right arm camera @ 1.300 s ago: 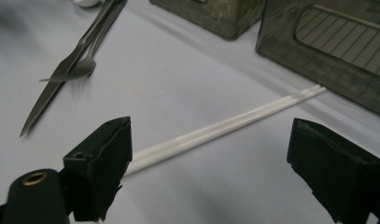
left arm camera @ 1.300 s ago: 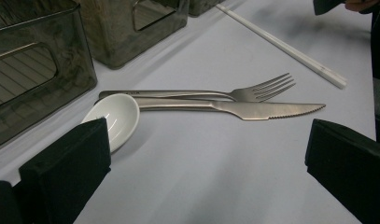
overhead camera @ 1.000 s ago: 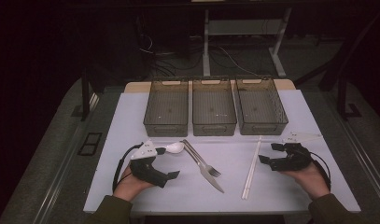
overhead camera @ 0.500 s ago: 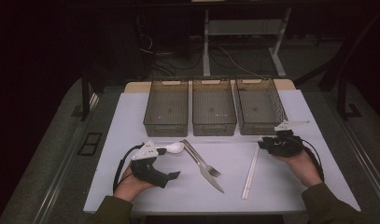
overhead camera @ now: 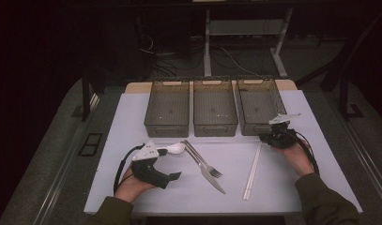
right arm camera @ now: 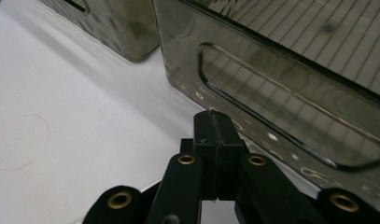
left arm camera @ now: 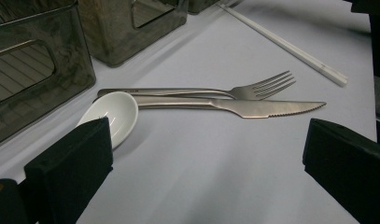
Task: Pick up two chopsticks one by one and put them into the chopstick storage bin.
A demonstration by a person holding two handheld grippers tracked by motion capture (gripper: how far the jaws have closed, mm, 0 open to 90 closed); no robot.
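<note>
White table (overhead camera: 132, 112), right tongs (overhead camera: 263, 137) just closed at chopsticks' (overhead camera: 252, 171) tip, nearer bins.

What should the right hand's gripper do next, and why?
Probably lift a little to check the grip. The right gripper has jaws that have just been closing and meet at the far end of the white chopsticks, beside the right bin; nothing shows plainly between them.
</note>
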